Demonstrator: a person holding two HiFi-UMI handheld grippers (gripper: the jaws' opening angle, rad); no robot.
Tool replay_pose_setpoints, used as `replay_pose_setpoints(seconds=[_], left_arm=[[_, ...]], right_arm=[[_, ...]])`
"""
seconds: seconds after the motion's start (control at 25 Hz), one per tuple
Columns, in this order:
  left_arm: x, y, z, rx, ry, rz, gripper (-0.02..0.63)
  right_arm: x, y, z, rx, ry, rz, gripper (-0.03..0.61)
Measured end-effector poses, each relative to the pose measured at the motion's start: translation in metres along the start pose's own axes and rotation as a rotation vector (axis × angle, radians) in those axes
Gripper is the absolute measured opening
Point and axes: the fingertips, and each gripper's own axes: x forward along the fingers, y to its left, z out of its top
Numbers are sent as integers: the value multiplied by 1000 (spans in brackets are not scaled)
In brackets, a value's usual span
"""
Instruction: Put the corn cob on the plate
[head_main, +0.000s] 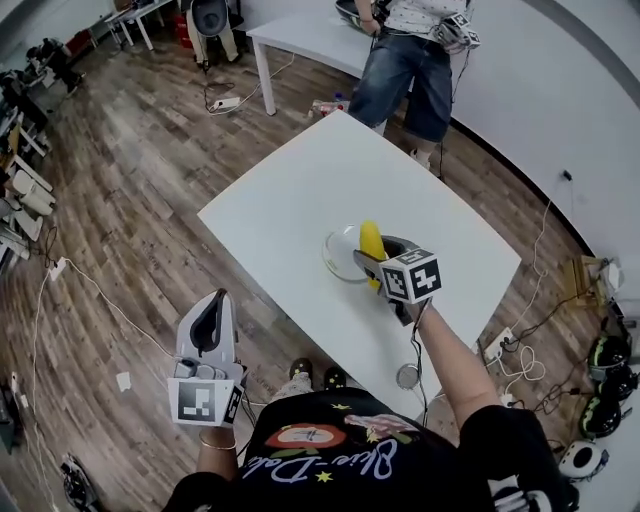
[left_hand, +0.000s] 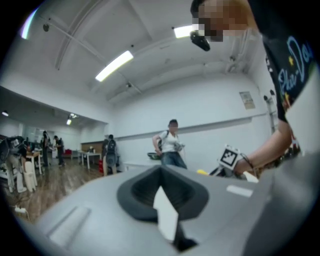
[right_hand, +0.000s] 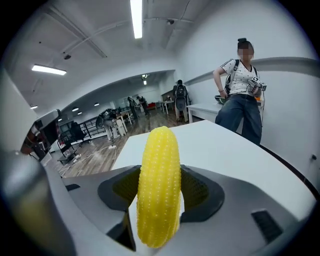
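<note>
Currently the right gripper (head_main: 376, 256) is clamped on the corn cob (right_hand: 159, 185), one jaw on each side of its lower half. The cob stands upright, tip up, yellow, kernels clear in the right gripper view. In the head view the cob is over the plate (head_main: 334, 256), at the plate's right side. Can't tell if it touches the plate. The plate is pale and round, near the middle of the white desk (head_main: 300, 190), a bit toward the desk's near edge.

The left gripper (head_main: 208, 322) has its jaws together with nothing between them. It's held off the desk, over the wooden floor (head_main: 130, 200), near the desk's near-left corner and well apart from the plate. Its marker cube faces the head camera.

A person in jeans (head_main: 408, 70) stands past the desk's far corner, beside a second white desk (head_main: 310, 40). Cables lie on the floor by the desk's right edge.
</note>
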Motion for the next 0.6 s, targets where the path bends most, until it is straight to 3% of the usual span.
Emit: replay_pose_setpoints(seconds=[0.2,0.44,0.6], left_arm=[[-1,24,-10,49,48,30,-14],[-24,55,-32,53,123,87,-14],[-37,78,-56,-8,102,136,-13]], right_arm=[[30,-14,-7,-37,148,-36,250],[53,-18,-21,-33,252,-67,250],[69,-18,-25,-31,317,-75,250]])
